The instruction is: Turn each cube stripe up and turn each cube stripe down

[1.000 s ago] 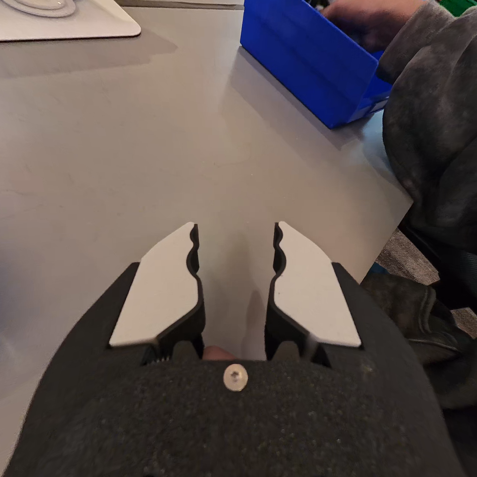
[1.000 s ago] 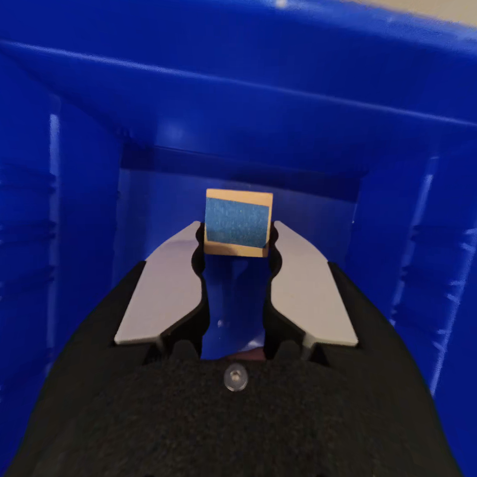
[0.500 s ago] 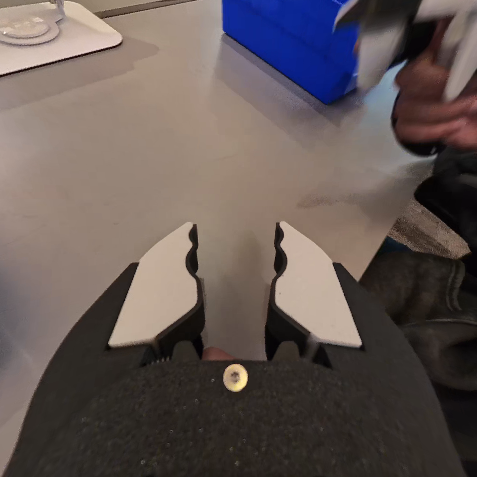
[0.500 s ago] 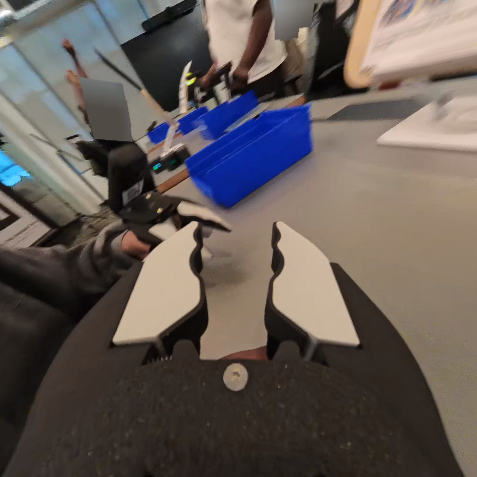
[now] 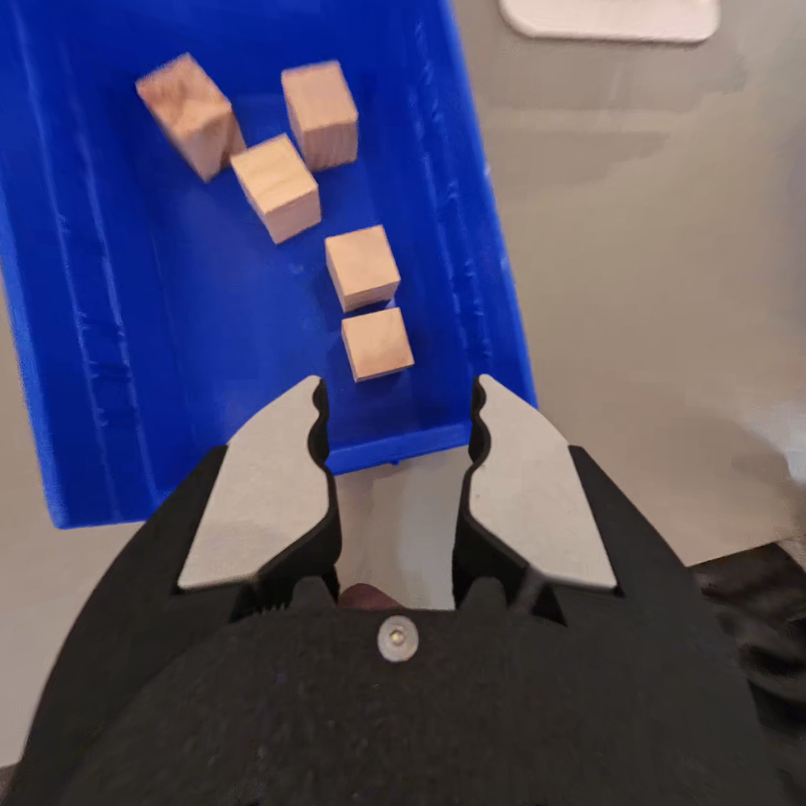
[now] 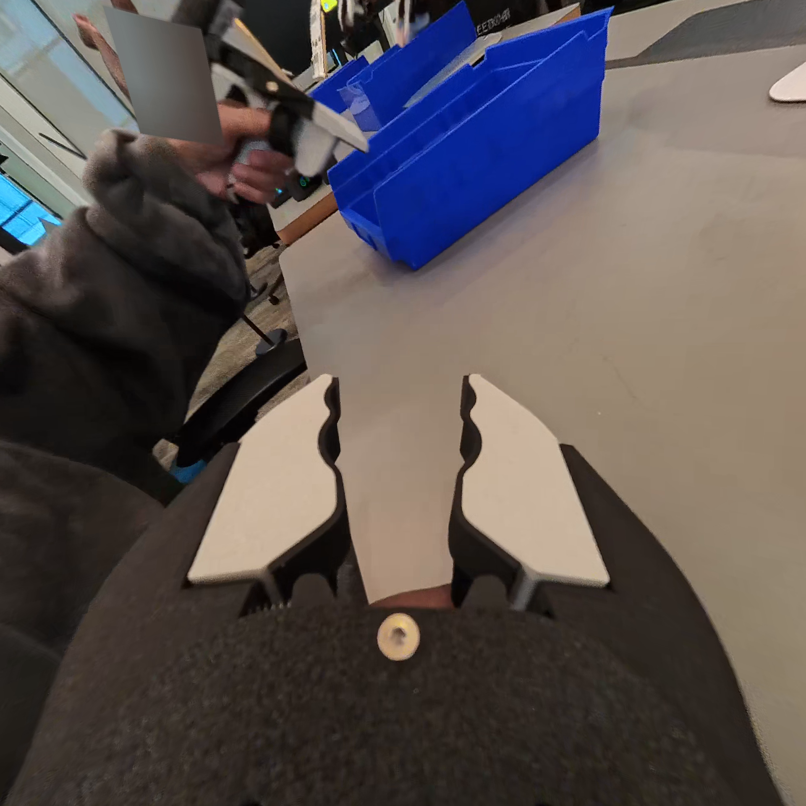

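Hovering our spread left tongs (image 5: 397, 384) over the blue bin (image 5: 131, 349), five cubes (image 5: 377, 342) inside, right tongs (image 6: 399, 384) spread and idle, we risk bumping the neighbouring cube (image 5: 362, 266).

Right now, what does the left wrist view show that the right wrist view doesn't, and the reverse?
Only the left wrist view looks down into the blue bin: five wooden cubes, no stripe showing on any visible face, and the left gripper open above the bin's near end. Only the right wrist view shows the person's hand, more blue bins behind, and the open right gripper over bare table. Both share the bin and the grey table.
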`<state>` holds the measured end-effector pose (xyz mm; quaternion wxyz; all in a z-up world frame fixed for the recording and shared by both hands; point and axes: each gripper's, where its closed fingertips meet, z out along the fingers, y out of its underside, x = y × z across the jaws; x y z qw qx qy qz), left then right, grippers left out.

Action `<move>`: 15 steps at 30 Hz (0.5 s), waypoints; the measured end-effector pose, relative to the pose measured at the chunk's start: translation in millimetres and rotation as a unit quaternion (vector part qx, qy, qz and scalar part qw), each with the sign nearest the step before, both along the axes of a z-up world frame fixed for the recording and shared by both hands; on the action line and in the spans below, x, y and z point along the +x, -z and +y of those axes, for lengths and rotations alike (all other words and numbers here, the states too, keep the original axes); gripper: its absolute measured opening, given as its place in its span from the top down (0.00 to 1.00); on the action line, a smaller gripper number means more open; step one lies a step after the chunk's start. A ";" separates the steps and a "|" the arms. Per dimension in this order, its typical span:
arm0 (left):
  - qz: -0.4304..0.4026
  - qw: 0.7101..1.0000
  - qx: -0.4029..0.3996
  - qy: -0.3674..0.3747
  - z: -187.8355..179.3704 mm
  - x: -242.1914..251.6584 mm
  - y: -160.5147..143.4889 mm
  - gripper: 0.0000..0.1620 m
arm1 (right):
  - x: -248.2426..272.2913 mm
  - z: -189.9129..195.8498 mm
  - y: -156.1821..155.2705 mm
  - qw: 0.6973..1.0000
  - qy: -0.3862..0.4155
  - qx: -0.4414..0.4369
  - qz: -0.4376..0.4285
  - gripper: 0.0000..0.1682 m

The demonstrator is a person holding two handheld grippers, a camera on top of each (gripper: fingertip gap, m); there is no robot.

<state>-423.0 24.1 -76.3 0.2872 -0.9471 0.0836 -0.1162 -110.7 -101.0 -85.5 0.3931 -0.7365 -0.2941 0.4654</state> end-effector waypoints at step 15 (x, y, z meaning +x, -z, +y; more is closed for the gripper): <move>0.149 0.974 -0.169 -0.012 42.8 -8.3 92.1 0.72 | 1.2 -12.2 22.5 0.998 -0.018 -0.007 -0.058 0.68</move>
